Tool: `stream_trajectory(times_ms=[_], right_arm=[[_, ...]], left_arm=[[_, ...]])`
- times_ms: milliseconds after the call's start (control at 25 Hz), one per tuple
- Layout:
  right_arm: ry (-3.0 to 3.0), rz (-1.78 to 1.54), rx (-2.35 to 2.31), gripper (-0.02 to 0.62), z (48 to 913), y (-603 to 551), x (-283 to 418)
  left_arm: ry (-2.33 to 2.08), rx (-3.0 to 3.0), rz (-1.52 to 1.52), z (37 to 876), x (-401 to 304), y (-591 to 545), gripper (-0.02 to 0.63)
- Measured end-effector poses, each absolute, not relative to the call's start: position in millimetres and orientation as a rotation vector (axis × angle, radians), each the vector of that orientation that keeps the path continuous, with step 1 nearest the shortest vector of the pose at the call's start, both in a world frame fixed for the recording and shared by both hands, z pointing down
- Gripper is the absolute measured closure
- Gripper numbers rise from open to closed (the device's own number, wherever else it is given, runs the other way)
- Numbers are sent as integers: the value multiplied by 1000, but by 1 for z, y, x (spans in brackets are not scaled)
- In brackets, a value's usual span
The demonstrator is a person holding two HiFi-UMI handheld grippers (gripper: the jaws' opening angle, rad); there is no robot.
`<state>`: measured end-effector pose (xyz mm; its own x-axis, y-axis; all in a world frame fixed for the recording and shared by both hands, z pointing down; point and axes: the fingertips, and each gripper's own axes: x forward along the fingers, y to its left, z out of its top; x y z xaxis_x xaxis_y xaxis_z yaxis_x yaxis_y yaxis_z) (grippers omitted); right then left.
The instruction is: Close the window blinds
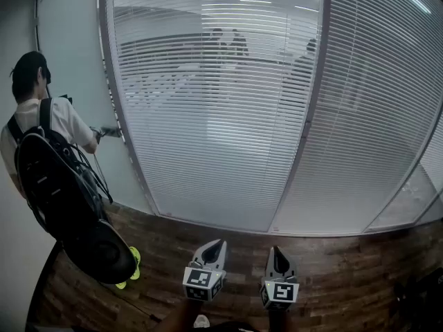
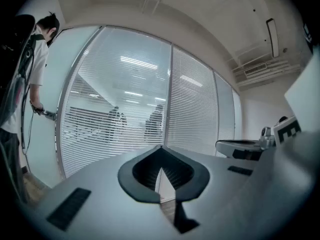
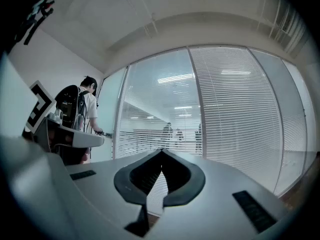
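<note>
Both left gripper (image 1: 216,244) and right gripper (image 1: 277,251) hang clenched, empty, over the floor's (image 1: 346,272) window edge. Approach stage; next, find the blinds' (image 1: 228,116) control, perhaps beside the frame.

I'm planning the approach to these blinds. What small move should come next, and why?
Probably step forward toward the middle blind: its slats let figures behind it show through, while the right blind looks shut. The left tool and right tool are shut, empty and well short of it.
</note>
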<state>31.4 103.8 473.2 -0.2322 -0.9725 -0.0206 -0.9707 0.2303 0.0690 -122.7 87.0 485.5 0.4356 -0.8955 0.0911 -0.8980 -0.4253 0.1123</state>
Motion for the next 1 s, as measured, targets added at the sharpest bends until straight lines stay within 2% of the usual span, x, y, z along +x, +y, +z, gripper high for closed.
stream_trajectory(times_ms=[1000], right_arm=[[-2440,-119,1941,594,491,102,47]], left_arm=[[-1597,2543,31,497,-116,89,606]])
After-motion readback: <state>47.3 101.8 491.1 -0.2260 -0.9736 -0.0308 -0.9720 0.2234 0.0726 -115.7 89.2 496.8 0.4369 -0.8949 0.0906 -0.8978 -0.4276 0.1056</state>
